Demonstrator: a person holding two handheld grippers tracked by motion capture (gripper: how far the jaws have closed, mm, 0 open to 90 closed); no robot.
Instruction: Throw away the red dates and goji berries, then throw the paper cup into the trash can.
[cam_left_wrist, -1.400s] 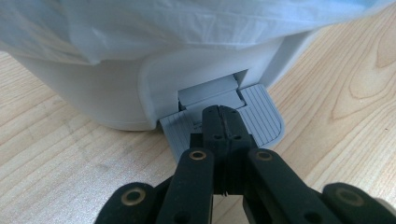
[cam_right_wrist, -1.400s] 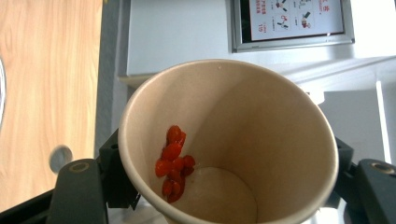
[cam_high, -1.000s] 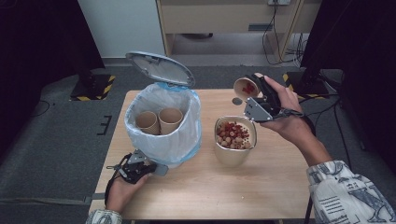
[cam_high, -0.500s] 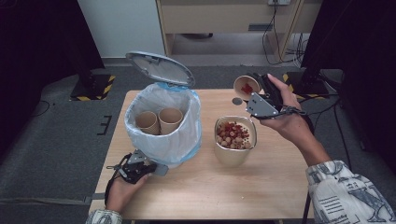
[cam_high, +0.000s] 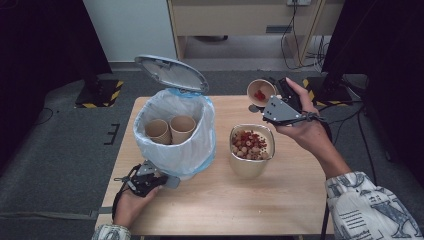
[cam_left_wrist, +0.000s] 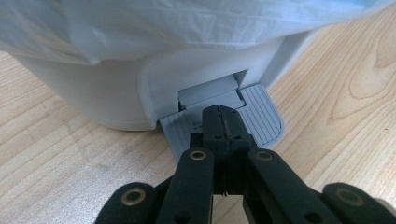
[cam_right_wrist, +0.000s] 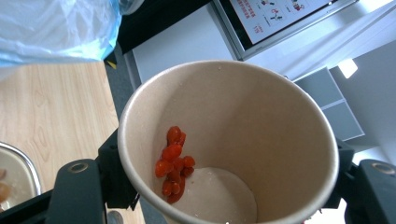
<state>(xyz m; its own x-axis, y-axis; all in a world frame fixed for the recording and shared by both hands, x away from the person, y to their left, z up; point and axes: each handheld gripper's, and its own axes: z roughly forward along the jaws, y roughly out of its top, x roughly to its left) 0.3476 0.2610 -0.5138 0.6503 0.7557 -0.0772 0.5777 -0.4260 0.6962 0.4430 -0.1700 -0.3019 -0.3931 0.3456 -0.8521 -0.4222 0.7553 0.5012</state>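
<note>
My left gripper (cam_high: 166, 181) lies low at the table's near left, shut with nothing held. In the left gripper view its closed tips (cam_left_wrist: 223, 117) rest on the grey pedal (cam_left_wrist: 264, 116) of a white bin (cam_high: 175, 150), whose lid (cam_high: 172, 74) stands up. Two paper cups (cam_high: 170, 130) sit inside its plastic liner. My right gripper (cam_high: 266, 101) is raised over the table's far right, shut on a tilted paper cup (cam_high: 258, 89). In the right gripper view (cam_right_wrist: 229, 175) that cup (cam_right_wrist: 261, 116) has a clump of red pieces (cam_right_wrist: 173, 163) stuck to its inner wall.
A steel container (cam_high: 251, 167) of red and beige pieces stands mid-table, just below the held cup. The wooden table (cam_high: 280, 210) has bare room in front and at the right. Dark stands and cables lie on the floor beyond.
</note>
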